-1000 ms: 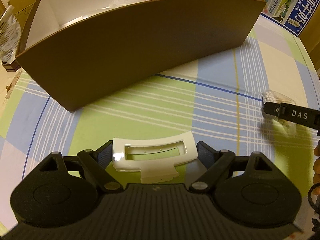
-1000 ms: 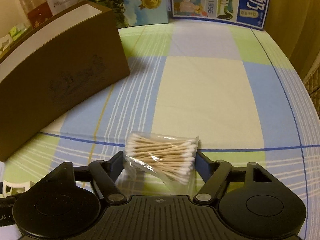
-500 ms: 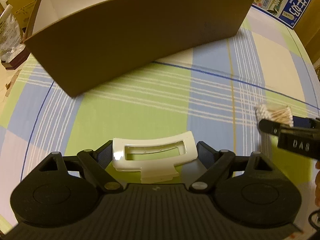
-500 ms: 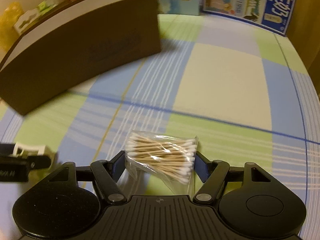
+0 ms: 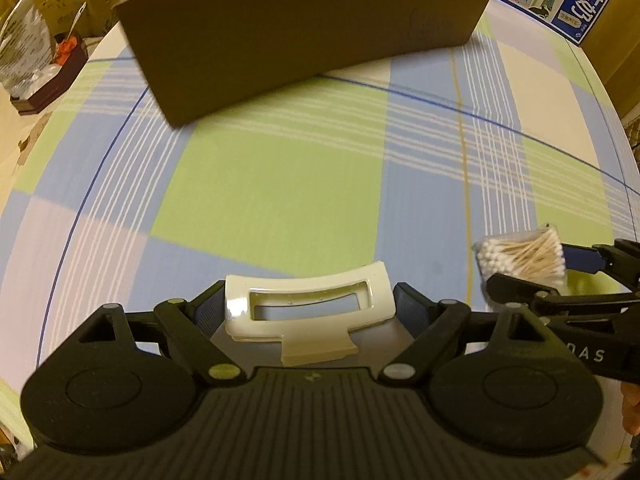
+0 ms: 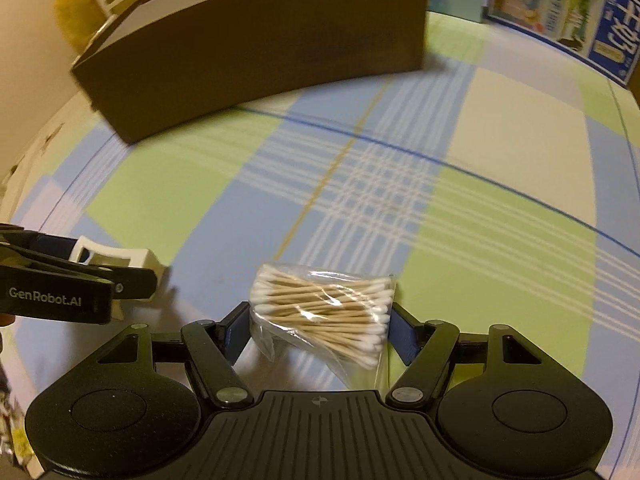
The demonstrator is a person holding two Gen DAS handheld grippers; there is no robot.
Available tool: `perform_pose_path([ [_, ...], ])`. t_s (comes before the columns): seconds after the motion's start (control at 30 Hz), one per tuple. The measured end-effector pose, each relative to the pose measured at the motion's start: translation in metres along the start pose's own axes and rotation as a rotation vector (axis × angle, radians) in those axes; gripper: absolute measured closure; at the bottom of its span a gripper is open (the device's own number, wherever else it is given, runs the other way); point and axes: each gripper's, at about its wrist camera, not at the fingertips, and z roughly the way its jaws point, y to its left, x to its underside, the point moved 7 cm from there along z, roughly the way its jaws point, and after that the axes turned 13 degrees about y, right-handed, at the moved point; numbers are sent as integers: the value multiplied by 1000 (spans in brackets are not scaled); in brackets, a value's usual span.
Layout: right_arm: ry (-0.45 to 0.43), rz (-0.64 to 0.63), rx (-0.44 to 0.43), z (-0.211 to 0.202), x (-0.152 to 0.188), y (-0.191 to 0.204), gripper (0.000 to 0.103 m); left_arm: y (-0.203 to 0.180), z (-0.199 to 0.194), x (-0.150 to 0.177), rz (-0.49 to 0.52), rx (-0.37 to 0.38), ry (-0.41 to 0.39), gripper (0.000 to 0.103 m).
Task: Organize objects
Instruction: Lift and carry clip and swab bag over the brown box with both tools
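My left gripper (image 5: 310, 306) is shut on a white plastic clip (image 5: 308, 306) with a rectangular window, held above the checked tablecloth. My right gripper (image 6: 320, 320) is shut on a clear bag of cotton swabs (image 6: 324, 308). The two grippers hang side by side: the bag of cotton swabs (image 5: 524, 258) shows at the right edge of the left wrist view, and the white clip (image 6: 116, 260) at the left edge of the right wrist view. The brown cardboard box (image 5: 304, 28) stands at the far side of the table, its inside hidden from here.
The tablecloth (image 5: 280, 184) has green, blue and cream squares. Printed cartons (image 6: 560, 8) line the back right edge. A dark tray with bagged items (image 5: 36, 60) sits off the table's left side. A yellow bag (image 6: 80, 4) lies behind the box (image 6: 256, 48).
Both grippers have drawn back from the box and lower, holding their objects. The right gripper has swung left, closer to the left one. The box's inside has dropped out of sight.
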Motion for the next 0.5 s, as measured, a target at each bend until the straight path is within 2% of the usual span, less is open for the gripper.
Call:
perform_pose_path([
  [0.27, 14, -41, -40, 1, 13, 23, 35, 21, -7, 20, -28, -9, 13, 18],
  [0.5, 0, -64, -54, -2, 12, 36, 35, 33, -22, 23, -42, -3, -12, 18],
])
